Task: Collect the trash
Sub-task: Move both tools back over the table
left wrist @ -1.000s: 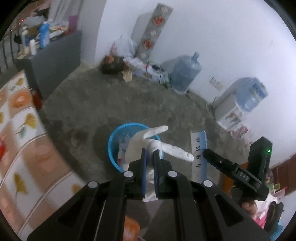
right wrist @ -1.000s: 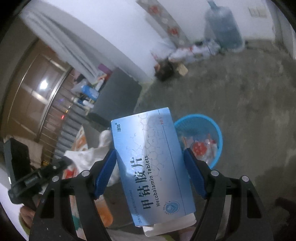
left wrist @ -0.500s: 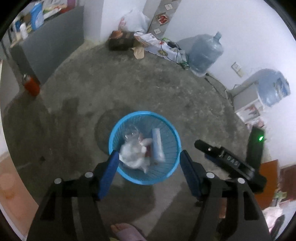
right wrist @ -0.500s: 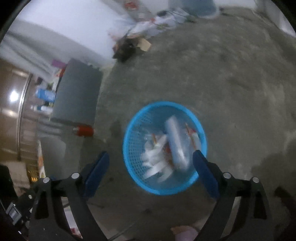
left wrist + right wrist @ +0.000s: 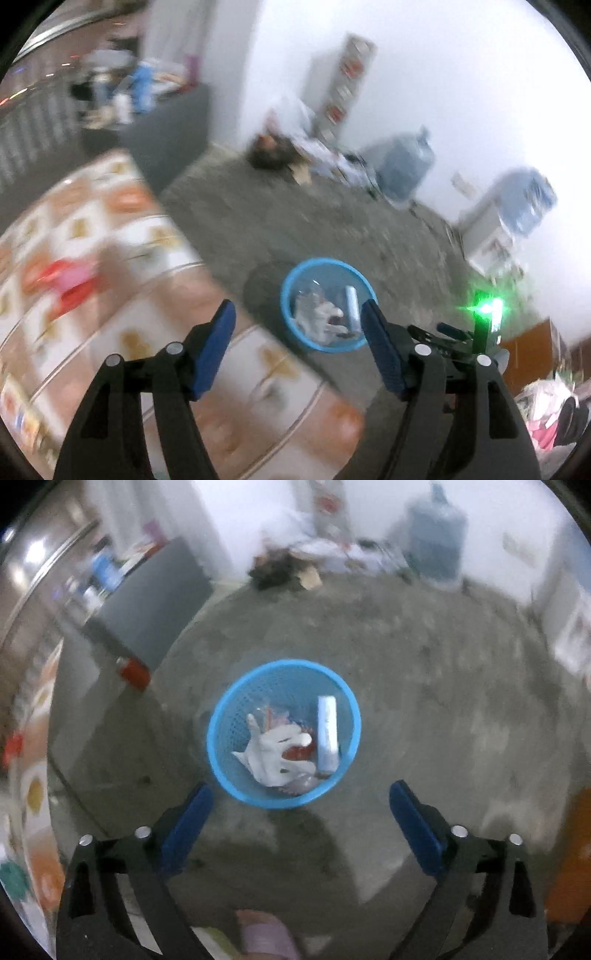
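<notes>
Both tongs, left gripper (image 5: 297,325) and right gripper (image 5: 299,805), are opening empty above the centre-frame blue basket (image 5: 221,716) holding the white glove (image 5: 273,751) and medicine box (image 5: 327,734); next, probably seeking more trash.

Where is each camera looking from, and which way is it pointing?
Left wrist: sits on the left gripper, looks slantwise down past a patterned table to the blue basket and far wall; its blue fingers show, opening, nothing between them.
Right wrist: sits on the right gripper, looks steeply down at the basket; its opening, empty fingers and a foot show.
Shared: basket, white glove, box, water jug.
</notes>
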The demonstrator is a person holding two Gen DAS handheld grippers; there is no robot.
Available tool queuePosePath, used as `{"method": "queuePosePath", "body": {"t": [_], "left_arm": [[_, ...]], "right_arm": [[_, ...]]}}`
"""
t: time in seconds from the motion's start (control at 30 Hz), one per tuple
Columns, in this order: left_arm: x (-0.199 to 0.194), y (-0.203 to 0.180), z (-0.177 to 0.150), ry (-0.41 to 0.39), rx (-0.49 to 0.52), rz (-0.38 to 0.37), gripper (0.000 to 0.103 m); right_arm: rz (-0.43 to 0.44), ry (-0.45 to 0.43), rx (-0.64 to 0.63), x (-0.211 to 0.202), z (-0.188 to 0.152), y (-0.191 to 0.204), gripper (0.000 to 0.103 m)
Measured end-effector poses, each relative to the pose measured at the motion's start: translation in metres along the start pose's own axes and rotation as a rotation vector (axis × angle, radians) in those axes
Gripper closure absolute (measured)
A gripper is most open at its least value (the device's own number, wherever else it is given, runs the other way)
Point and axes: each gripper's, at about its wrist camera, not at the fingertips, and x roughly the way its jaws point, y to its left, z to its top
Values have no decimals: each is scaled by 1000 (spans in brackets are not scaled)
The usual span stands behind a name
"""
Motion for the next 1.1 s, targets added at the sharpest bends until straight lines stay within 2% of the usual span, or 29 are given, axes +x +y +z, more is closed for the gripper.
{"method": "queuePosePath", "body": {"t": [0.1, 0.13, 0.27, 0.33, 0.43, 0.53, 0.63, 0.7, 0.8, 0.93, 1.1], "left_arm": [[-61, 42, -28, -105, -51, 81, 25], [-85, 61, -42, -138, -69, 130, 23], [-145, 116, -85, -195, -176, 262, 22], [-168, 143, -108, -213, -241, 309, 22], [-199, 175, -144, -251, -329, 347, 22], [-214, 189, -174, -266, -376, 349, 22], [-216, 190, -188, -269, -387, 332, 22], [-217, 190, -200, -266, -376, 321, 22], [-216, 188, -212, -262, -369, 308, 22], [-212, 184, -225, -234, -361, 255, 22], [-213, 186, -224, -255, -337, 212, 22]], "right_arm": [[-35, -63, -107, -24, -4, 28, 8], [-46, -84, -145, -33, -6, 39, 8], [-65, -118, -304, -44, -15, 84, 8], [-82, -140, -377, -52, -21, 106, 8], [-48, -177, -455, -65, -34, 139, 8], [59, -204, -493, -90, -46, 167, 8], [208, -246, -502, -118, -58, 188, 8], [267, -260, -496, -133, -67, 201, 8], [320, -230, -507, -144, -78, 220, 8], [356, -118, -523, -146, -91, 248, 9], [413, -83, -523, -163, -113, 269, 12]]}}
